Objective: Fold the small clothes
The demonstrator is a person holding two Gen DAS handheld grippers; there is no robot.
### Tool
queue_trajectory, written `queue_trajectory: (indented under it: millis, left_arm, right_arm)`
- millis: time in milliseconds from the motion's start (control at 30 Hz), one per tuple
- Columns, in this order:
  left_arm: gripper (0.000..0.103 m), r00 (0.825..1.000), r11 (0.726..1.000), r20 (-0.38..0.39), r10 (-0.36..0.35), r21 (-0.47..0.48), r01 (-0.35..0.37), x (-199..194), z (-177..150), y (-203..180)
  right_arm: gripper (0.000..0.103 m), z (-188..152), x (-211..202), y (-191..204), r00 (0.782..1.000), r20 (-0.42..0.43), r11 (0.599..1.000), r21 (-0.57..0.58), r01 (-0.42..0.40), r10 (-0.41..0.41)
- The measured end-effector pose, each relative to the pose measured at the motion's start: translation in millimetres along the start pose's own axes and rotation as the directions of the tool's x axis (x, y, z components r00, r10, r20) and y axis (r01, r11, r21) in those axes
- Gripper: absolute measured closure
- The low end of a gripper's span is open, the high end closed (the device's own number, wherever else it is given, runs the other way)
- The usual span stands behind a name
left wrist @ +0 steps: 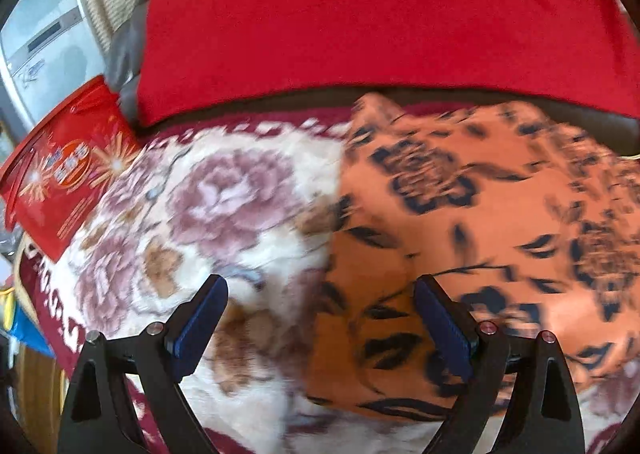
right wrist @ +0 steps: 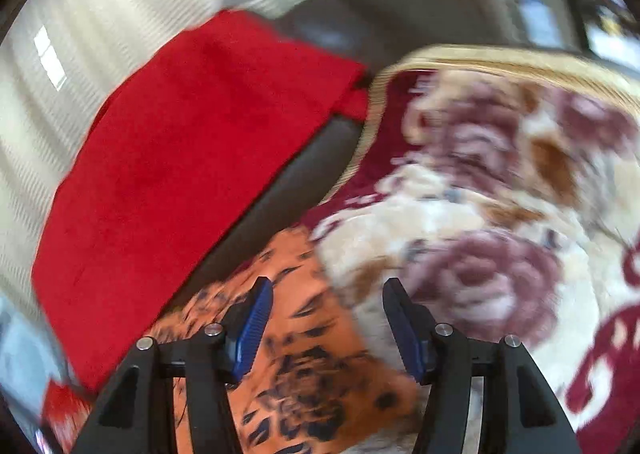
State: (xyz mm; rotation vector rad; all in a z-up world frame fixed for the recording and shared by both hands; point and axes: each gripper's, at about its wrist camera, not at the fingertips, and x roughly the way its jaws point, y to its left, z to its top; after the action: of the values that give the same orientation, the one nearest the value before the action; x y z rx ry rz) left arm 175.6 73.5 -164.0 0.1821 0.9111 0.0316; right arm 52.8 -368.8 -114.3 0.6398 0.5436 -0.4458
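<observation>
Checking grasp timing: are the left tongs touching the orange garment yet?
Cannot tell. Left wrist view shows the left tongs open over the orange garment, but motion blur hides whether the pads touch it.

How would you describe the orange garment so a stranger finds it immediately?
Look at the fluffy cream blanket with mauve roses. On it lies the orange cloth with a black flower print, below the plain red cloth. Only it combines orange with dark markings.

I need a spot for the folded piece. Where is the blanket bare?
Free: the floral blanket between the red box and the orange patterned garment, below the red cloth. The right wrist view shows more bare blanket beside the garment. Crowded: the garment's side. Both the left gripper and right gripper are open.
</observation>
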Motion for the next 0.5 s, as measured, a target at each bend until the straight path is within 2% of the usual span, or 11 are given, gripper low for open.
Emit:
queue_trajectory:
  millis: [100,167,200,300,367,433,500]
  left_arm:
    - [0.009,1.000,1.000,-0.009,-0.021,0.008,0.021,5.9,-2.4,2.8]
    - [0.008,1.000,0.998,0.001,-0.003,0.062,0.003,10.4,-4.6,-4.6]
    - [0.008,1.000,0.996,0.003,0.009,0.091,-0.009,12.8,-5.7,-8.9]
    - [0.008,1.000,0.997,0.021,-0.010,0.078,0.008,6.0,-2.2,-4.9]
    - [0.008,0.999,0.998,0.031,-0.045,0.045,0.043,-1.3,0.1,2.8]
    - [0.008,0.994,0.996,0.063,-0.087,0.002,0.087,-12.3,2.2,10.8]
    - [0.008,0.991,0.996,0.104,-0.089,-0.015,0.091,-22.4,4.0,14.0]
  right_arm:
    - [0.043,-12.6,28.8,15.3,0.990,-0.131,0.996,-0.070,0.052,-0.060]
    - [0.043,-25.9,47.0,9.7,0.971,-0.234,0.998,-0.044,0.039,-0.048]
    - [0.042,-30.9,53.6,8.7,0.964,-0.257,0.996,-0.063,0.056,-0.071]
    - [0.044,-28.3,41.9,6.9,0.969,-0.242,0.997,-0.063,0.033,-0.048]
    - [0.044,-25.9,20.0,-0.5,0.975,-0.220,1.000,-0.009,-0.024,0.022]
    - [0.043,-27.1,5.8,-10.0,0.971,-0.220,0.995,0.056,-0.083,0.094]
    - [0.043,-35.2,-12.7,-17.6,0.964,-0.215,0.984,0.116,-0.135,0.158]
